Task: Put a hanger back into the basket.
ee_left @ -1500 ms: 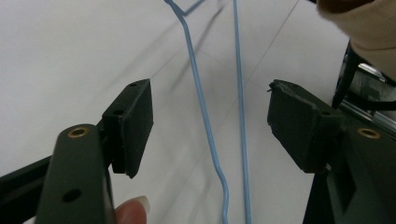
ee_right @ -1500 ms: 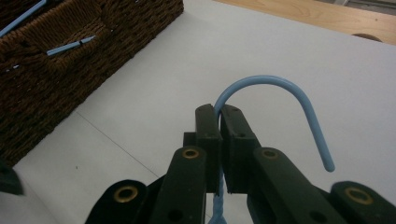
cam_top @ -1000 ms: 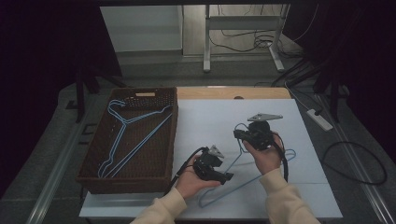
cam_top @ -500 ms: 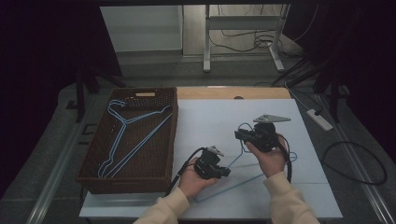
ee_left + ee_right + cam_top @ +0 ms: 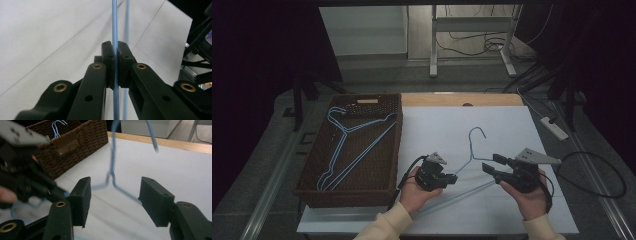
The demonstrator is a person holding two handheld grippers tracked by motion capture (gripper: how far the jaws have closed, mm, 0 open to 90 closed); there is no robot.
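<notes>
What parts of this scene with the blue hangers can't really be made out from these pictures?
- Blue hanger on the table: in the high view its lower bar passes under both hands.
- Hangers in the basket: they overlap, so their number is unclear.
- Left gripper: blurred in the right gripper view.
- Room beyond the table: too dark.

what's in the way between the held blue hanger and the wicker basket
Nothing visible. The left gripper is clamped on the hanger, and bare white table runs to the basket, which already holds hangers.
</notes>
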